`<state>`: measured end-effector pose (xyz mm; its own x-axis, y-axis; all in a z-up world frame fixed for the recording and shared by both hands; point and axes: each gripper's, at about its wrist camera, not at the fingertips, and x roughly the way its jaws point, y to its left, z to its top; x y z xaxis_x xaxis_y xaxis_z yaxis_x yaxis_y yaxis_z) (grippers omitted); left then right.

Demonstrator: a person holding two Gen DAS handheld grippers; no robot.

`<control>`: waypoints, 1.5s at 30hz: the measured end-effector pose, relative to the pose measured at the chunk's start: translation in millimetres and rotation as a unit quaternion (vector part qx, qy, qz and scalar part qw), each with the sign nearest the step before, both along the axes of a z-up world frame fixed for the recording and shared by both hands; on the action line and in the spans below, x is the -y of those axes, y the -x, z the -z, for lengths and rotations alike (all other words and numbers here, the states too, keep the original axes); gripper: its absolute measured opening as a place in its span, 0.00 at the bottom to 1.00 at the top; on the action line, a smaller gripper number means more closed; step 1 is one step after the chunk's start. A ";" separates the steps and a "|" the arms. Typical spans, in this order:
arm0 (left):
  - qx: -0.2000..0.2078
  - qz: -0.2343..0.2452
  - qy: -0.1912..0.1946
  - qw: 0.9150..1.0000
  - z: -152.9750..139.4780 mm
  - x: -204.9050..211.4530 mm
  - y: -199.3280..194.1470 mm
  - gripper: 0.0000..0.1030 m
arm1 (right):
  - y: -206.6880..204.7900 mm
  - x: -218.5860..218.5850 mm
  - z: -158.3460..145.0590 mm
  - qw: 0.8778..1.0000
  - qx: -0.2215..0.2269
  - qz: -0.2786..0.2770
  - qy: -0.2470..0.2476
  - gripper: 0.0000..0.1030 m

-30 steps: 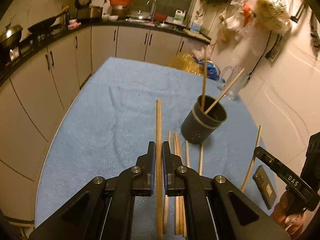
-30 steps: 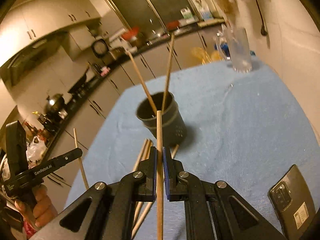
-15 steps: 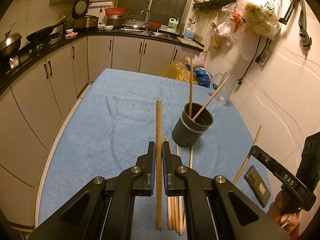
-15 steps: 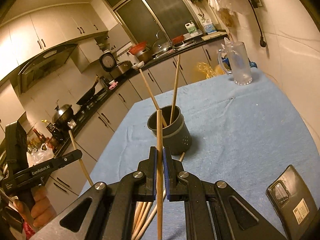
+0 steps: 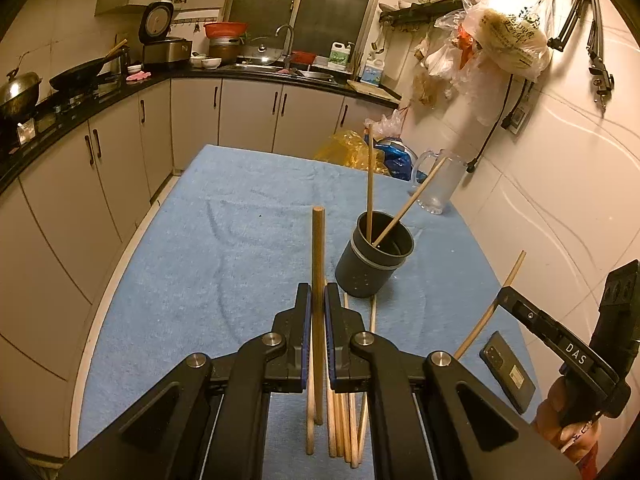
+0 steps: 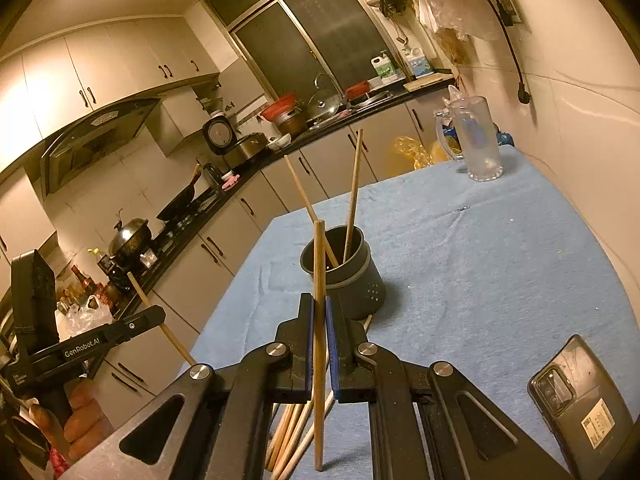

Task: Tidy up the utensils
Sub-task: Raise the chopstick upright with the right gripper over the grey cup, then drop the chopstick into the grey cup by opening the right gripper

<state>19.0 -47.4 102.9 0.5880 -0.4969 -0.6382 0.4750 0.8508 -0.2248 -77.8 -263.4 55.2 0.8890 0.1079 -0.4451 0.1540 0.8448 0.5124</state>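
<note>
Both tongs hang over the blue table, each squeezed tight on one chopstick: left gripper [image 5: 317, 312], right gripper [image 6: 319, 320]. The cup [image 5: 374, 260] sits at one o'clock. Only the right view shows the kettle [image 6: 130, 240].

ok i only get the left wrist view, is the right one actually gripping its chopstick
Observer: Yes. In the right wrist view the right gripper has its fingers shut on the chopstick, which is held about upright.
Operator: and where's the holder from that side
Observer: The holder stands straight ahead, past the fingers. The chopstick's top end overlaps the holder's near rim in that view.
</note>
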 end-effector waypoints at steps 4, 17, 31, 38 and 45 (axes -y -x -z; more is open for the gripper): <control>0.004 0.003 0.001 1.000 -3.6 0.3 1.7 0.06 | 1.7 0.9 -2.5 1.000 0.003 0.001 -0.001 0.06; 0.017 0.010 0.003 1.000 -18.7 8.2 -1.1 0.06 | 3.0 7.4 -23.0 1.000 0.024 0.002 0.000 0.06; 0.047 0.022 0.023 0.998 -73.7 34.3 -26.5 0.06 | -14.3 27.2 -78.4 0.997 0.069 0.020 0.011 0.06; 0.068 0.026 0.039 0.997 -110.2 60.0 -51.9 0.06 | -35.2 51.6 -107.9 0.995 0.091 0.050 0.013 0.06; 0.061 0.028 0.054 0.996 -120.3 89.4 -86.7 0.06 | -67.9 65.1 -121.0 0.993 0.091 0.067 0.026 0.06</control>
<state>105.6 -136.8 223.1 0.6274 -0.5933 -0.5043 0.5502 0.7961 -0.2519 -9.9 -328.5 176.2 0.9602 -0.0348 -0.2772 0.1749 0.8487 0.4991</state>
